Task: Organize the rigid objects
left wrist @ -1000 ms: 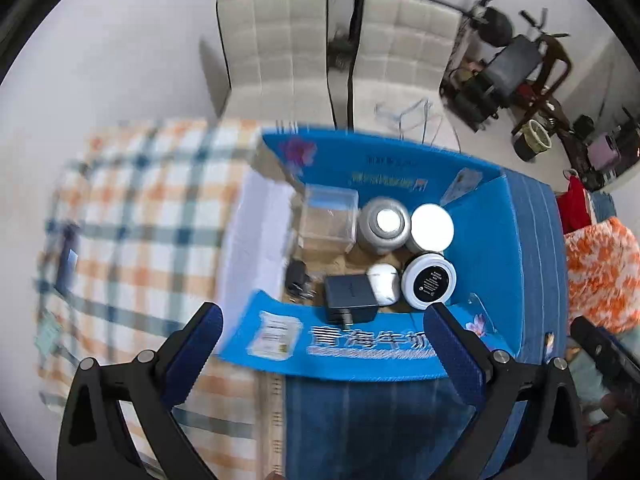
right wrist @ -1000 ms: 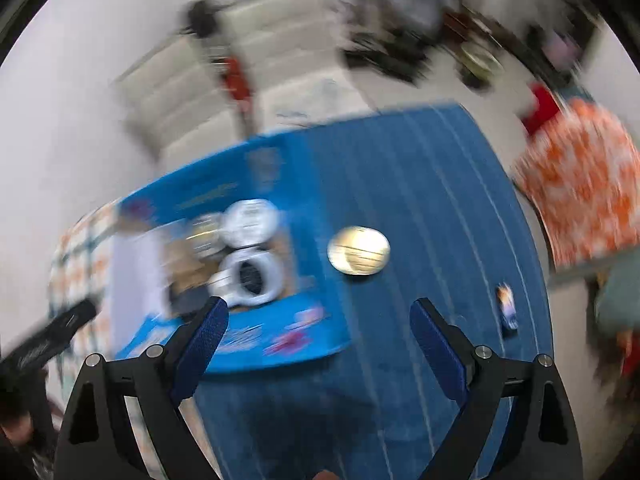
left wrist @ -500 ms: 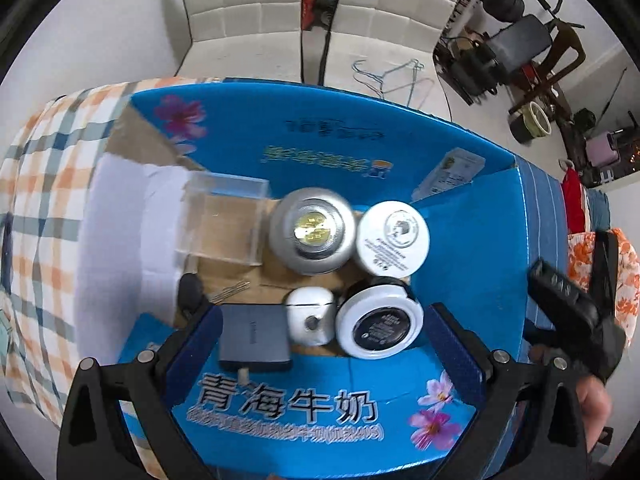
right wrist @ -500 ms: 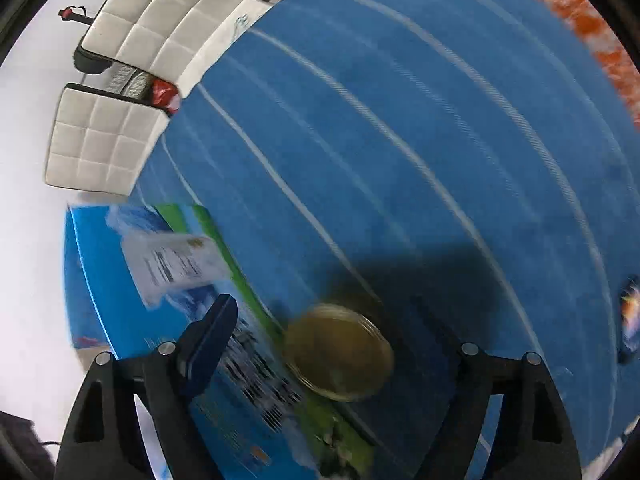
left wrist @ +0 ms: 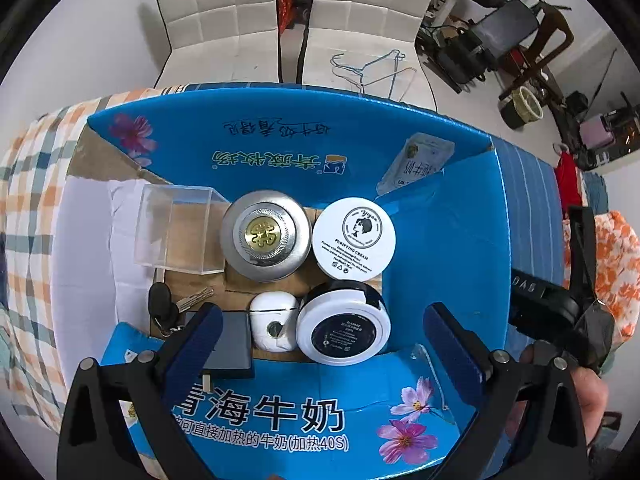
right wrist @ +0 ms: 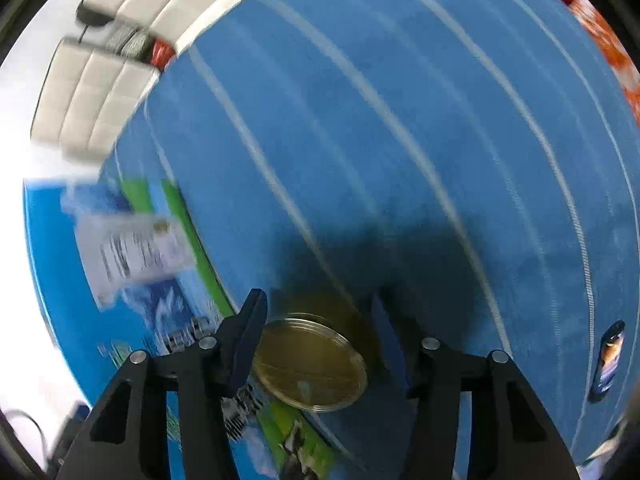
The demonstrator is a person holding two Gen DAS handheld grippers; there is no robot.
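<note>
Here the left gripper (left wrist: 320, 336) hangs with its jaws spread wide and empty over the blue milk carton (left wrist: 448, 248), which holds a clear box (left wrist: 176, 232), a silver tin (left wrist: 266, 236) and a white cream jar (left wrist: 354, 238). On the striped blue cloth (right wrist: 400, 140) beside it, the right gripper (right wrist: 320, 340) has just been closing around the gold round tin (right wrist: 310, 364), whose edge sits against the left finger (right wrist: 246, 340), apart from the right one.

Right wrist view motion-blurred: print on blue milk carton (right wrist: 132, 280) unreadable, small dark item (right wrist: 608, 360) on striped cloth unidentifiable. Gold tin (right wrist: 310, 364): contact with right pad unclear. Left view: dark charger (left wrist: 232, 344) half hidden behind left gripper's finger (left wrist: 192, 344); hand (left wrist: 588, 384) cut off at edge.
</note>
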